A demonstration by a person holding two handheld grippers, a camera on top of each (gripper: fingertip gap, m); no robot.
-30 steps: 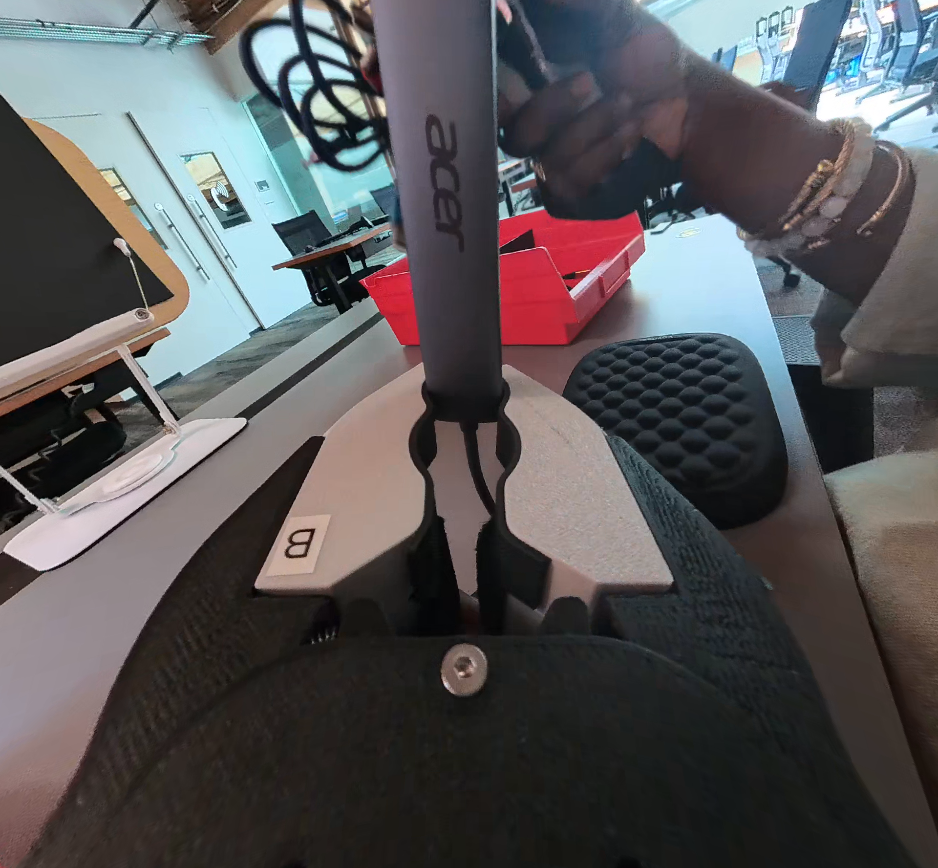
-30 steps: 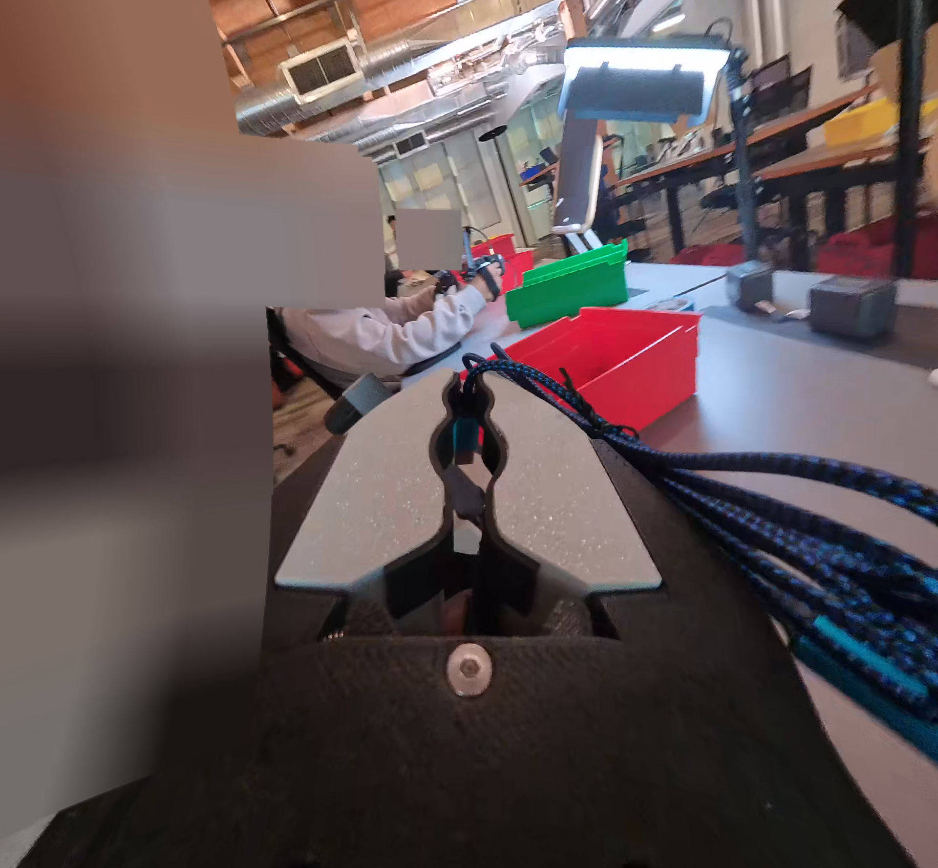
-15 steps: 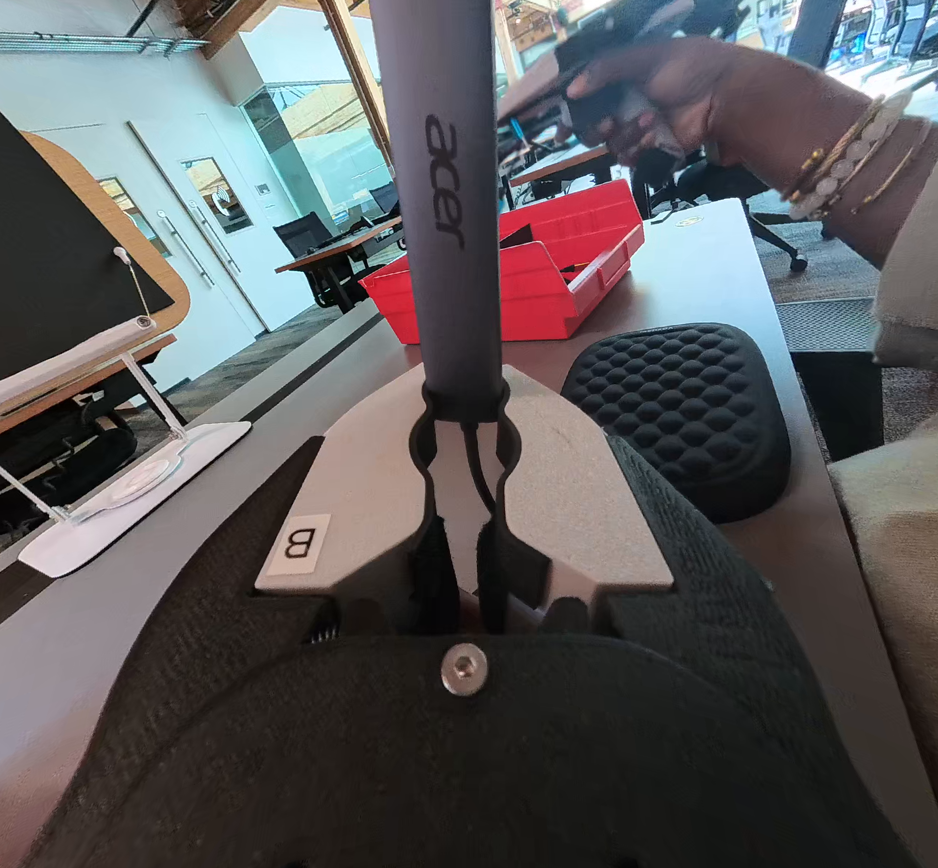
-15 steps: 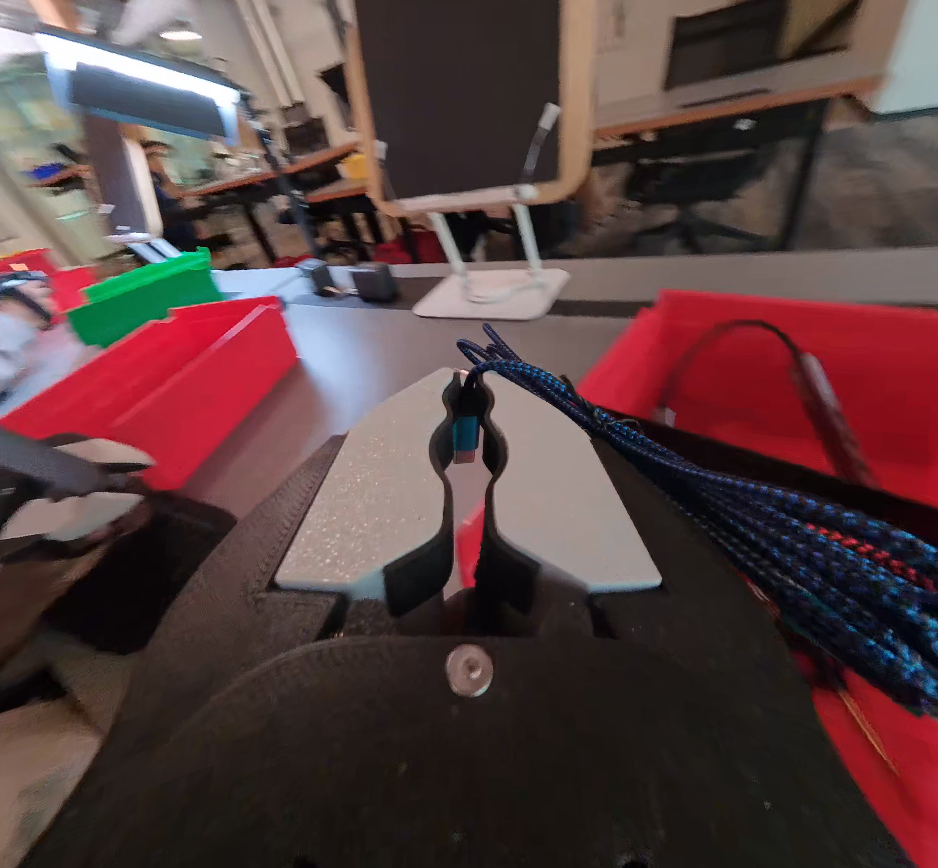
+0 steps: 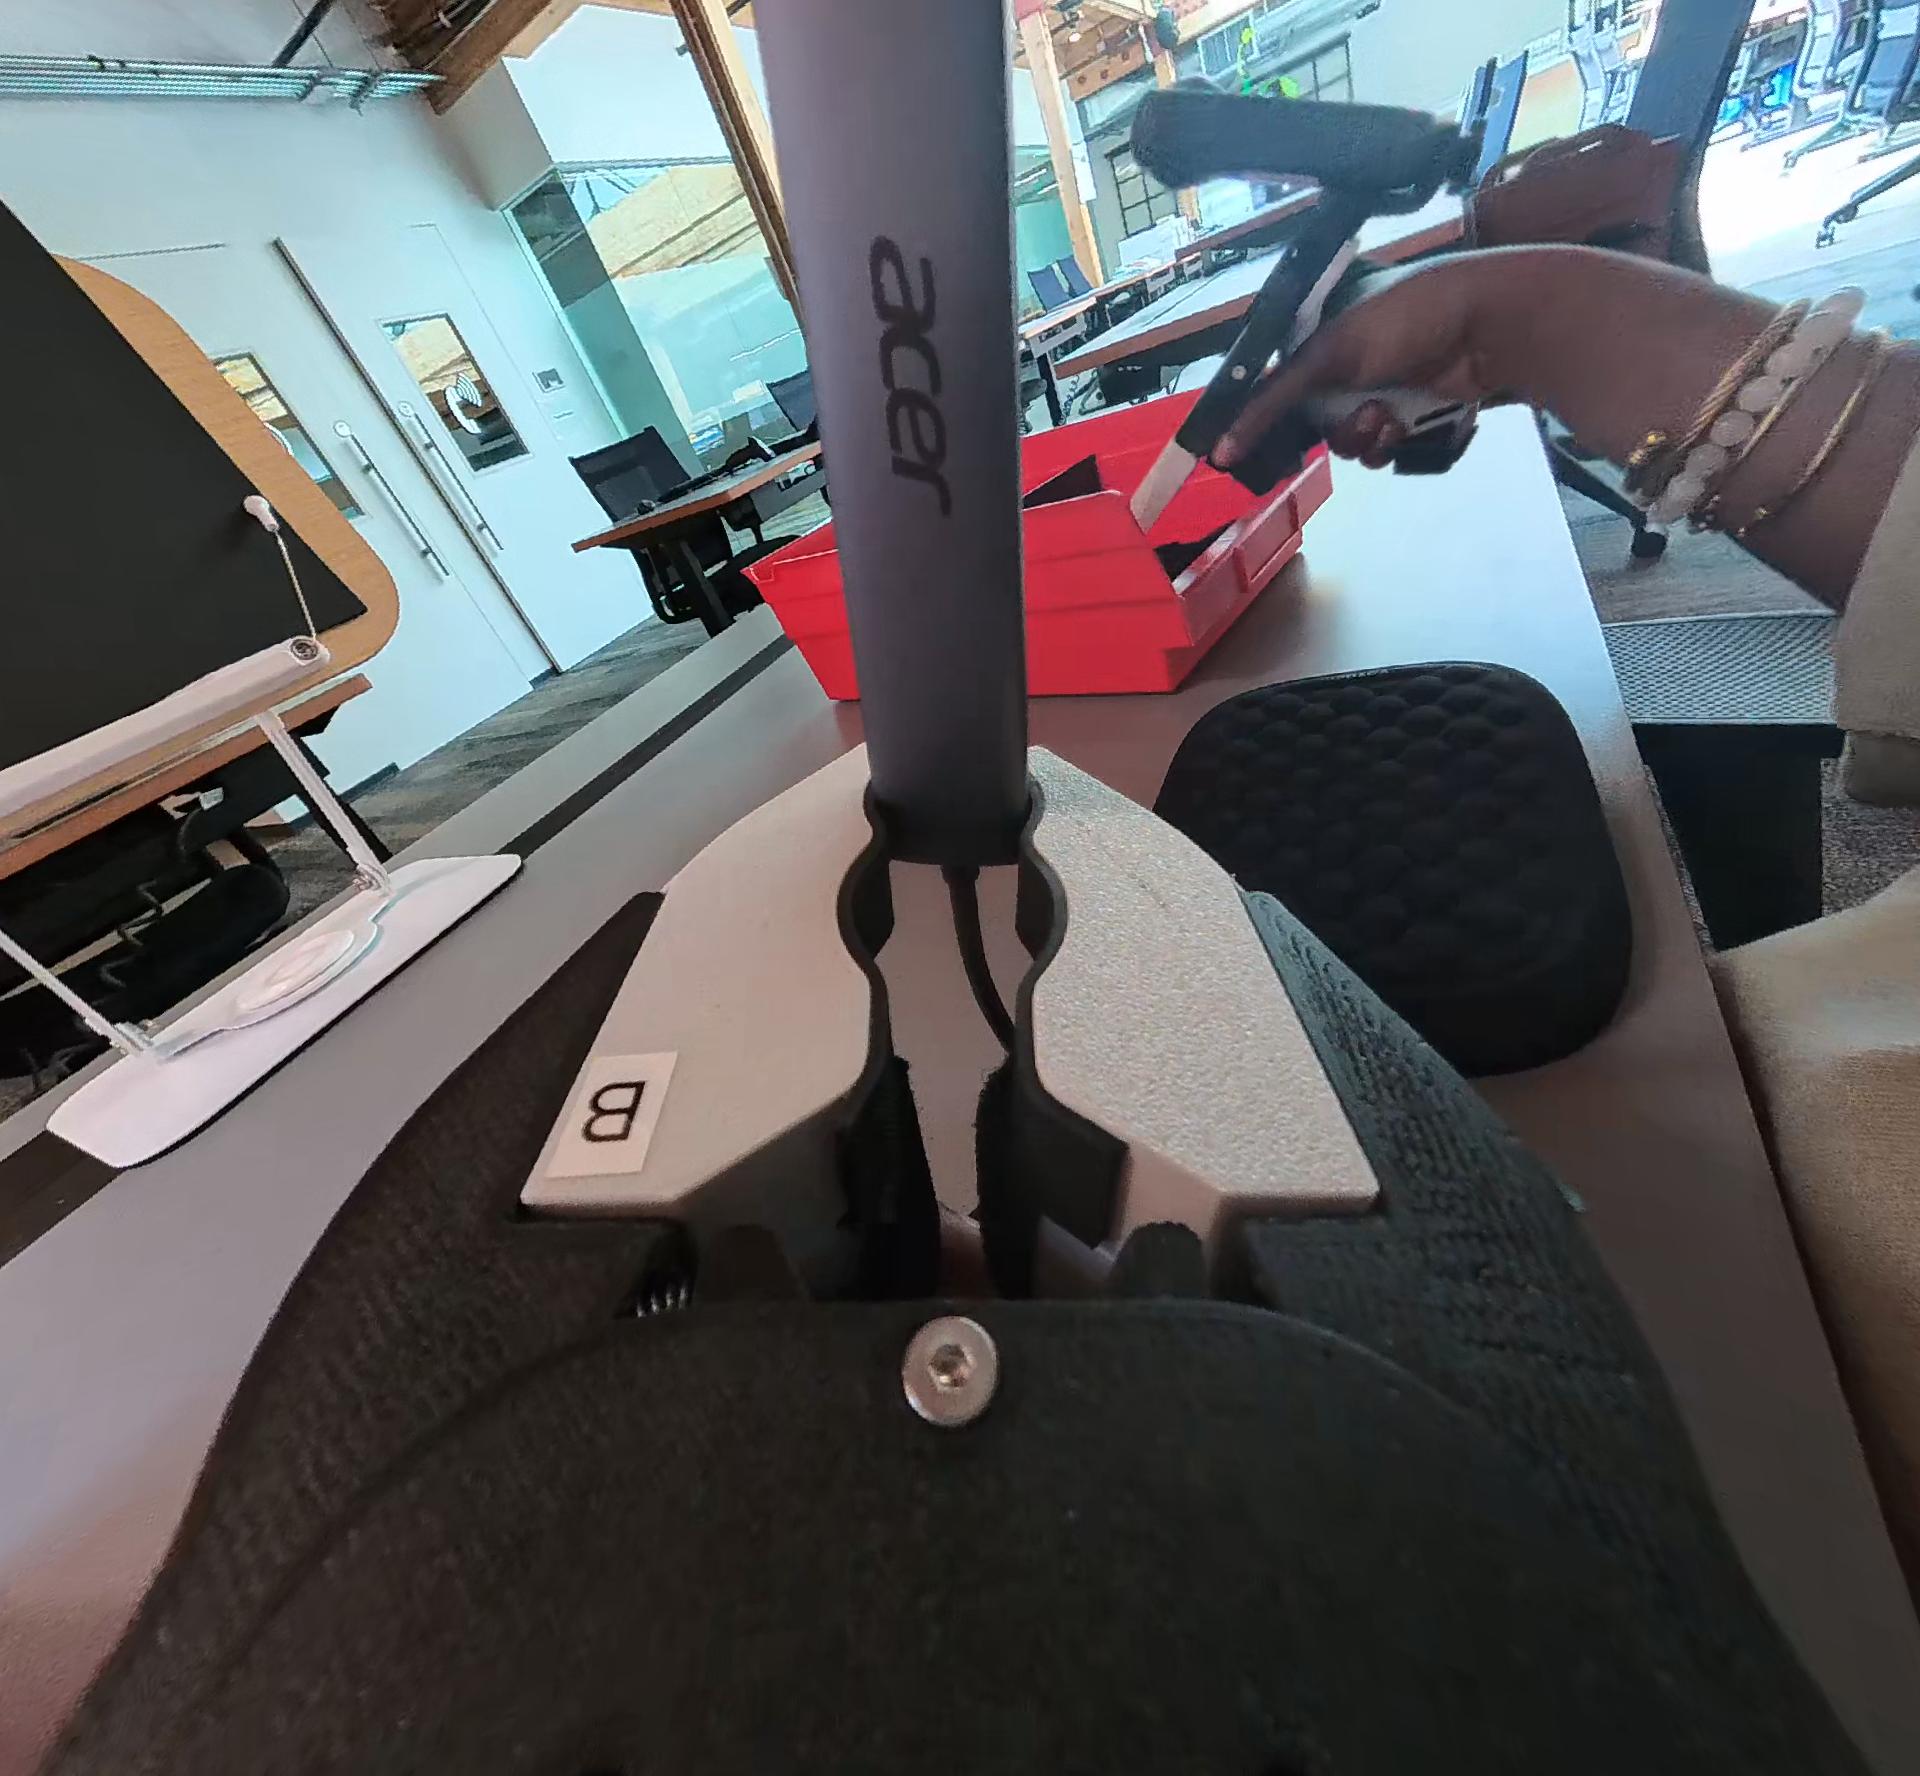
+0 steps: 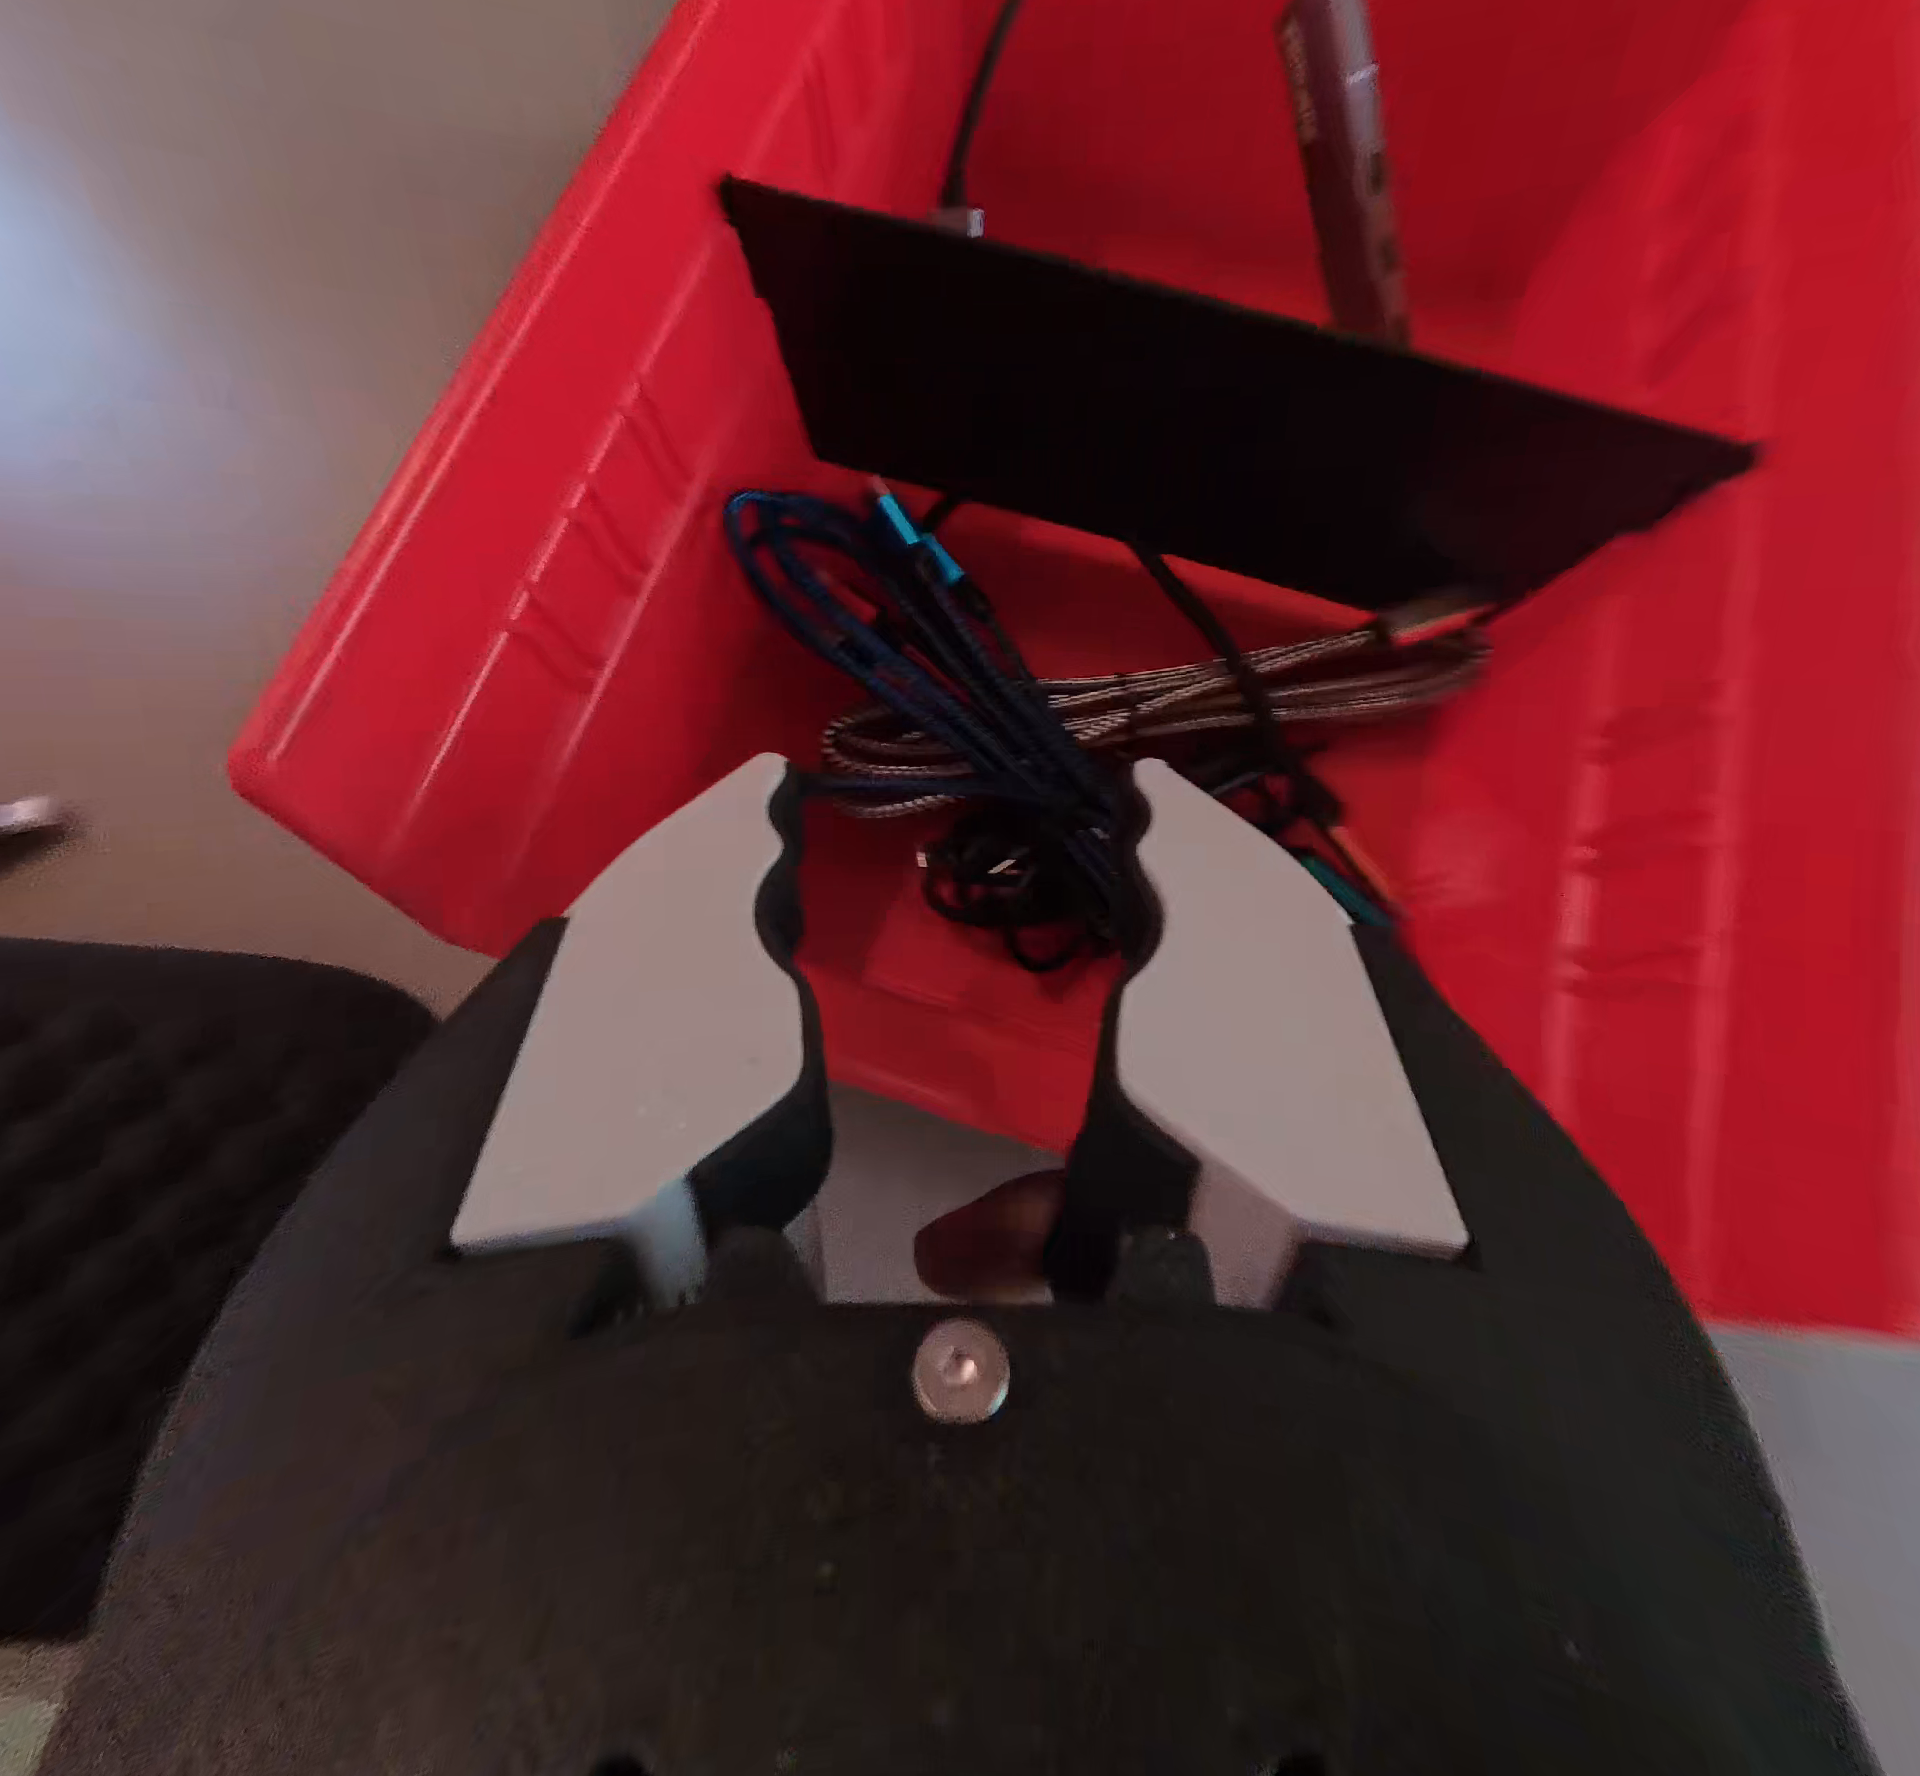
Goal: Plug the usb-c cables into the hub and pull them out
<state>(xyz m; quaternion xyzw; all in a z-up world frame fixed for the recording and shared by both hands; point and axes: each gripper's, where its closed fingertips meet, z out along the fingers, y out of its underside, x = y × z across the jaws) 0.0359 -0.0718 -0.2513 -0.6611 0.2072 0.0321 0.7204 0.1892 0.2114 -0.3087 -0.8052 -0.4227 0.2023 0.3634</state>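
Observation:
My left gripper (image 5: 951, 833) is shut on the lower end of a long grey hub (image 5: 894, 324) and holds it upright above the table. A thin black lead runs from the hub down between the jaws. My right gripper (image 6: 961, 791) is open, just above the near compartment of a red bin (image 6: 499, 604). A coiled blue braided usb-c cable (image 6: 935, 646) lies in that compartment, one end against the right finger. It lies with a grey-brown braided cable (image 6: 1247, 677) and a thin black cable (image 6: 997, 885). The left wrist view shows the right gripper (image 5: 1247, 355) tilted down over the bin (image 5: 1091, 604).
A black divider (image 6: 1195, 407) crosses the bin. Behind it lies a second grey hub (image 6: 1340, 116) with its lead. A black dimpled pad (image 5: 1392, 853) lies on the table right of my left gripper. A white stand (image 5: 281, 957) holding a dark panel is at the left. My hands' fingertips stand some 35 cm from each other.
My right gripper swung over to the red bin, tilted down, opened and let go of the blue cable, which now lies in the bin. The left gripper has held the hub still.

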